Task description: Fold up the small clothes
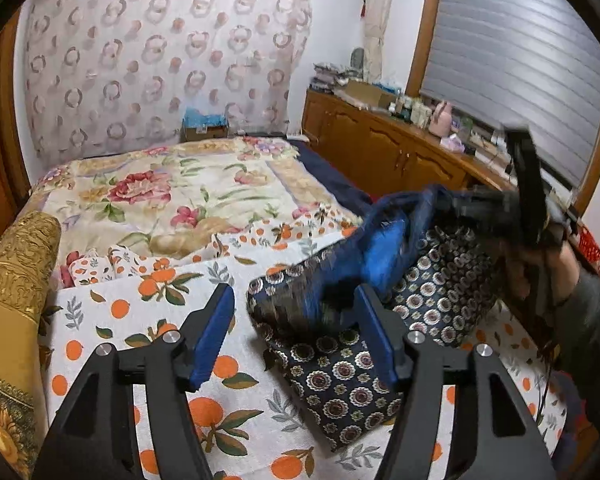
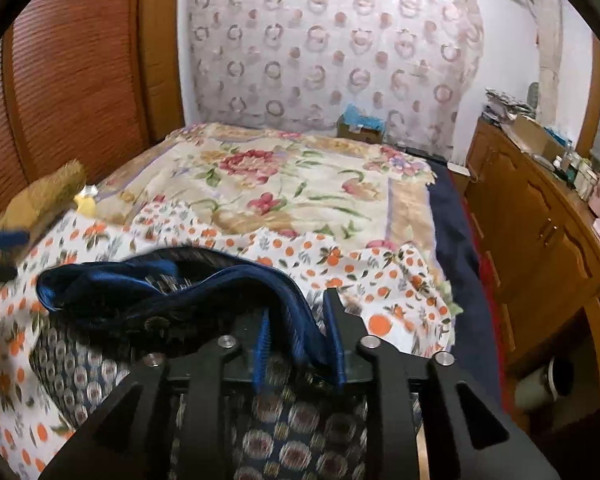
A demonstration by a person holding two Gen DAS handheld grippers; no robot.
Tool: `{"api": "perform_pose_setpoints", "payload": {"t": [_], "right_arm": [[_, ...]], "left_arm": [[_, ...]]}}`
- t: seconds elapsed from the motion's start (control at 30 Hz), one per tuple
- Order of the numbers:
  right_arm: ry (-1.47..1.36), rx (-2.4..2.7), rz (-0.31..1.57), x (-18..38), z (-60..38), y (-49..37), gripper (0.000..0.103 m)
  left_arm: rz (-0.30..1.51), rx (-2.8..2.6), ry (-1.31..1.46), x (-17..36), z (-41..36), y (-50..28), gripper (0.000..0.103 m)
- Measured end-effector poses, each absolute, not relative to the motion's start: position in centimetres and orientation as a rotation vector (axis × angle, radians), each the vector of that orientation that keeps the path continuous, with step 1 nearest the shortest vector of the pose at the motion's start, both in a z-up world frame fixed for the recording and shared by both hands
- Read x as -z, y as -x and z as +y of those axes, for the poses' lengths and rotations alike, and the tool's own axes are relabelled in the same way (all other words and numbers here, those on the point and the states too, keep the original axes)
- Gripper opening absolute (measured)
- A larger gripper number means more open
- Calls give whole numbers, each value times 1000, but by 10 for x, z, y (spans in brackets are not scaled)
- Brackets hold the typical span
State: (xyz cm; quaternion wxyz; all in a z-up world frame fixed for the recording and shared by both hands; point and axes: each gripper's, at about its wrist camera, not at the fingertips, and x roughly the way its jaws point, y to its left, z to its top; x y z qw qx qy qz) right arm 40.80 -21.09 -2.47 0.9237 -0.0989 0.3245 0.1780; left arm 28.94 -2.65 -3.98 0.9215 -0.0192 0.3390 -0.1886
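Note:
A dark navy garment (image 1: 340, 368) with round medallion print and blue satin lining lies crumpled on a white sheet with orange fruit print (image 1: 112, 312). My left gripper (image 1: 296, 300) is open low over the garment's left end, its right finger over the cloth and neither pad pressing. In the left wrist view my right gripper (image 1: 472, 204) is blurred at the right, lifting the blue edge. In the right wrist view the right gripper (image 2: 298, 340) has its pads apart, with the blue hem (image 2: 304, 332) running loosely between them. The garment (image 2: 84, 364) spreads out below.
A floral quilt (image 1: 160, 188) covers the far bed. A gold pillow (image 1: 16, 272) lies at the left. Wooden cabinets (image 1: 380, 140) with cluttered tops run along the right wall. A person's dark sleeve (image 1: 588, 320) reaches in from the right. A patterned curtain (image 2: 340, 40) hangs behind.

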Motion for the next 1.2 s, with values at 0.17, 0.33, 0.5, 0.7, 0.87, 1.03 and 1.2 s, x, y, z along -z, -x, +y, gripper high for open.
{"api": "perform_pose_setpoints", "payload": {"t": [0.17, 0.33, 0.5, 0.7, 0.87, 1.03, 1.2], "right_arm": [[179, -284, 645, 19, -217, -424, 31], [122, -321, 665, 21, -224, -400, 40], [152, -334, 764, 43, -229, -388, 41], [147, -302, 825, 61, -239, -388, 41], [134, -288, 830, 62, -248, -390, 41], [113, -293, 833, 67, -254, -395, 41], [82, -318, 828, 67, -256, -393, 41]], "left_arm": [[745, 375, 20, 54, -32, -296, 64], [806, 367, 5, 69, -36, -307, 64], [851, 354, 1, 80, -35, -322, 64], [916, 364, -36, 94, -43, -339, 64], [941, 416, 26, 100, -43, -347, 61], [950, 485, 99, 101, -43, -349, 9], [845, 497, 92, 79, -39, -330, 5]]}}
